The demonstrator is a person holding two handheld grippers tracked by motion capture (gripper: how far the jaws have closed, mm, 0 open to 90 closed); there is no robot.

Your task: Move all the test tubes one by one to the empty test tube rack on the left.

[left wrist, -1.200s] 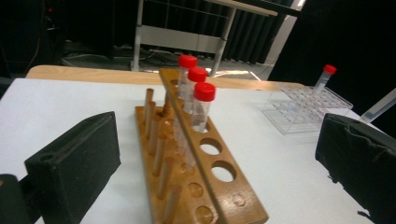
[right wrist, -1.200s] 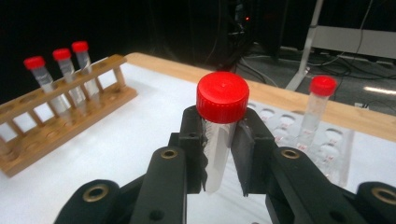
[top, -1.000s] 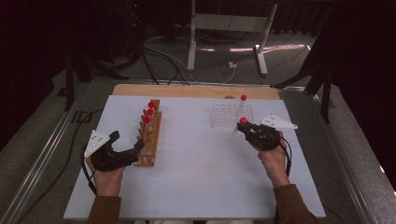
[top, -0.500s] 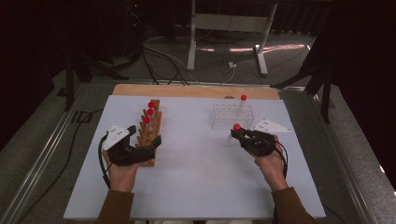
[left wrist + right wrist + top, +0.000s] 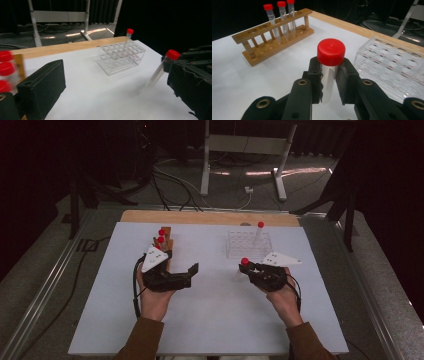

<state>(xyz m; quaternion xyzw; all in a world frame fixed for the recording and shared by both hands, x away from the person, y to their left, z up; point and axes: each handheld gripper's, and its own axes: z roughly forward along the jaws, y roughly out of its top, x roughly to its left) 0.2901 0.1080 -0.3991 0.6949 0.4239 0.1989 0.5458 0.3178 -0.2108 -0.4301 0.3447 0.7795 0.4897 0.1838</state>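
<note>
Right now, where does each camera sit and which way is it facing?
High view: fixed above the person's side, looking forward and down on the white table; both forearms, left hand-held gripper and right hand-held gripper show.
Left gripper view: rides the left hand-held gripper, looking across the table at the clear rack; its own black jaws show.
Right gripper view: rides the right hand-held gripper, looking at the wooden rack; its jaws clamp a red-capped tube.
Shared: all three views show that held tube and the clear rack.

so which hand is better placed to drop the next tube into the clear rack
Right. The right gripper is shut on a red-capped tube, and the clear rack sits just beyond it. The left gripper is open and empty, near the wooden rack.
</note>
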